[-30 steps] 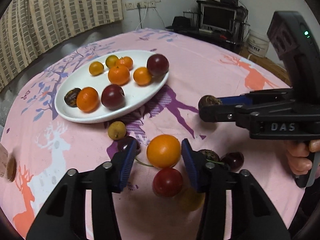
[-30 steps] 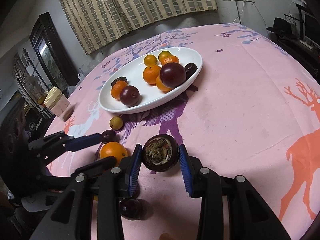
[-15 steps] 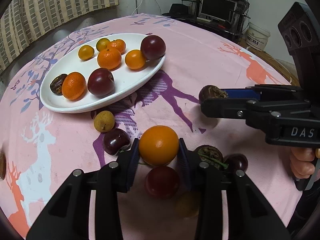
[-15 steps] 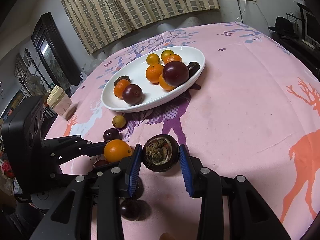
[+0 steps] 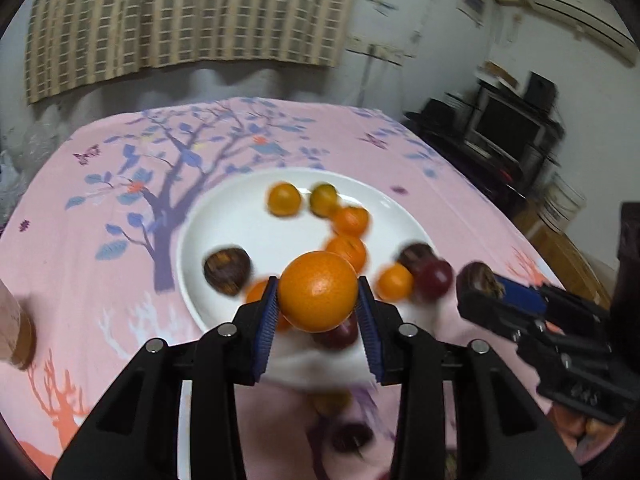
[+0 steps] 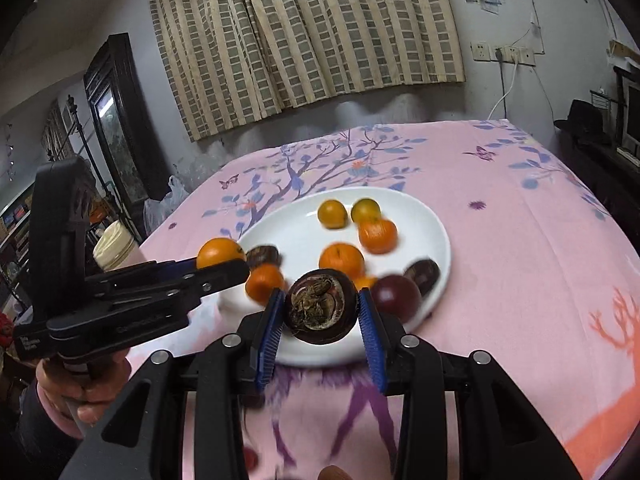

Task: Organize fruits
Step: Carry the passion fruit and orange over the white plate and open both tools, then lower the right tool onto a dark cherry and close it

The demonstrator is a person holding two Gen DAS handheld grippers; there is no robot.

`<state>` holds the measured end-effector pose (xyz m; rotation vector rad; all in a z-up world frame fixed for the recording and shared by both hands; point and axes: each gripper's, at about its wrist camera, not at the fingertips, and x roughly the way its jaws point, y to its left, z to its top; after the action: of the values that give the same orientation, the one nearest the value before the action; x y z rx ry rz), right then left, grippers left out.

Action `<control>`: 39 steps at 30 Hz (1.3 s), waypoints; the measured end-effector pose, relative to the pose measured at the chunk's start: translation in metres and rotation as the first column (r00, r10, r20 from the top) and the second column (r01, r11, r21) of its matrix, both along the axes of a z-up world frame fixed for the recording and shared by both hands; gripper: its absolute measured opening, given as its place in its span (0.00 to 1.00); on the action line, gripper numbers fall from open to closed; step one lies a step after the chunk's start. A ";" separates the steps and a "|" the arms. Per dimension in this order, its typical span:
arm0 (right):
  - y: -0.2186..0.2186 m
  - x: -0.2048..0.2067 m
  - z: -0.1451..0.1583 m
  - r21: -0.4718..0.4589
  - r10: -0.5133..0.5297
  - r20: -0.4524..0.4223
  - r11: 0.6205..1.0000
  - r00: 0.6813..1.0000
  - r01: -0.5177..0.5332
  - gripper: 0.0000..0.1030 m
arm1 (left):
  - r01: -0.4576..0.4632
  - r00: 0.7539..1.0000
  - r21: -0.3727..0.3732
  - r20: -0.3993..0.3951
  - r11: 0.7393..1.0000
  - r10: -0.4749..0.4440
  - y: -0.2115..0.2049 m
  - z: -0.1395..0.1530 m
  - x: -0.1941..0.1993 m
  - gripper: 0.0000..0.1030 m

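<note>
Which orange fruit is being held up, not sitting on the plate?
The biggest orange, squeezed in the left gripper. The smaller ones lie on the white plate.

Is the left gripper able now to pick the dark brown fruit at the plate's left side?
Probably not yet: the left gripper is already shut on an orange. The dark brown fruit on the plate lies uncovered.

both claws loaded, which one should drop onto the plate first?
Right, marginally. The right claw grips the mangosteen over bare plate near the front rim; the left claw holds its orange above fruit already lying there.
</note>
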<state>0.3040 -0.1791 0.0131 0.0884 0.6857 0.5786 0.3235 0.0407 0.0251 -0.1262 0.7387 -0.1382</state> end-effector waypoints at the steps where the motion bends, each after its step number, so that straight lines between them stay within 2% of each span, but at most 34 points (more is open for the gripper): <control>1: 0.006 0.011 -0.003 0.006 -0.005 -0.012 1.000 1.000 0.005 0.37 | -0.017 1.000 -0.005 -0.006 1.000 0.017 0.003 -0.002 0.012 0.36; 6: 0.025 0.039 -0.016 -0.032 -0.005 -0.039 0.999 0.999 0.004 0.38 | -0.072 0.996 -0.015 -0.056 0.997 0.071 0.014 -0.015 0.042 0.36; 7: 0.026 0.039 -0.016 -0.035 -0.004 -0.025 0.999 1.000 0.003 0.48 | -0.073 0.995 -0.020 -0.062 0.997 0.072 0.015 -0.016 0.043 0.47; 8: 0.027 0.039 -0.016 -0.041 0.006 -0.014 0.999 1.000 -0.007 0.54 | -0.076 0.995 -0.026 -0.063 0.997 0.075 0.017 -0.017 0.043 0.70; 10: 0.025 0.032 -0.015 -0.041 0.012 0.004 0.999 1.000 -0.012 0.70 | -0.125 0.992 -0.018 -0.014 0.992 0.125 0.019 -0.011 0.034 0.87; 11: 0.022 0.027 -0.013 -0.028 0.013 0.018 1.000 1.000 -0.013 0.74 | -0.148 0.989 -0.009 0.024 0.989 0.148 0.020 -0.006 0.028 0.89; 13: 0.018 0.018 -0.008 -0.020 0.015 0.046 1.000 0.999 -0.014 0.93 | -0.162 0.986 0.013 0.048 0.987 0.161 0.019 0.001 0.020 0.93; 14: 0.018 0.015 -0.006 -0.020 0.013 0.058 1.000 0.998 -0.012 0.97 | -0.164 0.985 0.016 0.054 0.986 0.163 0.020 0.003 0.019 0.95; 16: 0.015 0.006 -0.003 -0.022 0.020 0.097 1.000 0.995 -0.018 0.97 | -0.174 0.983 0.014 0.056 0.985 0.173 0.021 0.005 0.010 0.95; 20: 0.012 -0.002 -0.005 -0.014 0.061 0.099 0.998 0.993 -0.060 0.97 | -0.169 0.985 -0.004 0.028 0.986 0.169 0.024 0.002 -0.010 0.95; 23: 0.004 -0.008 -0.007 0.052 0.091 0.071 0.994 0.993 -0.095 0.97 | -0.173 0.985 -0.033 0.017 0.984 0.174 0.031 -0.002 -0.030 0.95; 27: -0.009 -0.015 -0.009 0.112 0.071 0.052 0.991 0.996 -0.076 0.97 | -0.182 0.982 -0.028 0.046 0.983 0.183 0.040 -0.002 -0.060 0.95; 31: -0.018 -0.022 -0.012 0.110 0.070 0.001 0.992 0.998 -0.069 0.97 | -0.181 0.982 -0.026 0.043 0.983 0.182 0.044 -0.006 -0.082 0.95; 33: -0.023 -0.025 -0.018 0.104 0.063 -0.063 0.993 0.996 -0.056 0.97 | -0.186 0.982 -0.021 0.033 0.982 0.186 0.045 -0.009 -0.087 0.95; 36: -0.035 -0.032 -0.029 0.150 0.069 -0.148 0.988 0.987 -0.047 0.97 | -0.178 0.984 -0.019 0.014 0.984 0.179 0.047 -0.013 -0.095 0.95; 39: -0.043 -0.052 -0.037 0.139 0.075 -0.146 0.989 0.986 -0.055 0.97 | -0.164 0.986 -0.014 0.028 0.986 0.165 0.046 -0.010 -0.105 0.95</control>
<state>0.2519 -0.2217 -0.0238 0.2387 0.7981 0.6859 0.2185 0.0866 0.0147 -0.1955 0.6954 0.0131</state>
